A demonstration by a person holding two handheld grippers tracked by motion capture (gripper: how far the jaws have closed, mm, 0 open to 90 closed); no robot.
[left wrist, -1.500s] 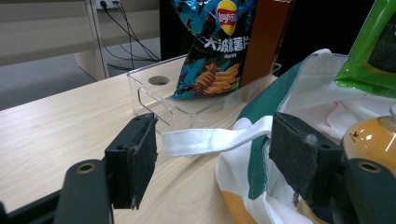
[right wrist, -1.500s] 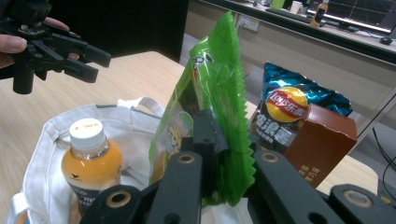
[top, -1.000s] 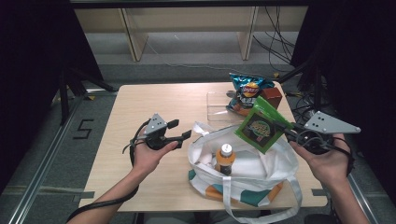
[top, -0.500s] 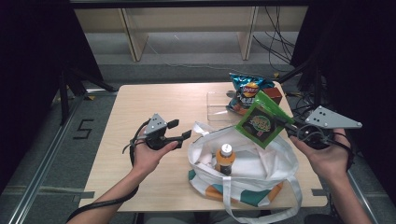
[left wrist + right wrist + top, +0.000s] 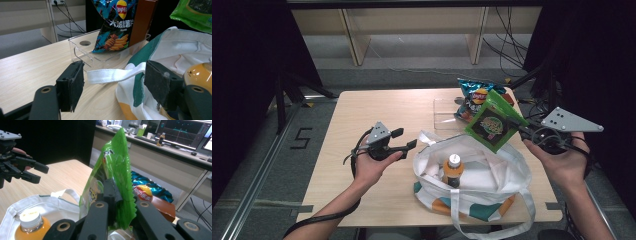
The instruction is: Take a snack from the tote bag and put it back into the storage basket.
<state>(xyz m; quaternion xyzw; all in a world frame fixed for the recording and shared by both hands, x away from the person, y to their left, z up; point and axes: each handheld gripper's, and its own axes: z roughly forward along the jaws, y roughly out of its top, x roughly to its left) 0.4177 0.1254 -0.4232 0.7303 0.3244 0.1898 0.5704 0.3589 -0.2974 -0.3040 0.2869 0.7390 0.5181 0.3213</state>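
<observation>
My right gripper is shut on a green snack bag and holds it tilted in the air over the right rim of a white tote bag. In the right gripper view the pads pinch the green snack bag near its lower edge. An orange drink bottle stands inside the tote. My left gripper is open just left of the tote. In the left gripper view the tote's white handle strap lies beyond the jaws, untouched.
A clear tray at the back of the table holds a blue chip bag and a brown box. The wooden table has bare room at left. Shelving stands behind it.
My right gripper has lifted the green snack bag slightly higher. The left hand has stayed where it was.
</observation>
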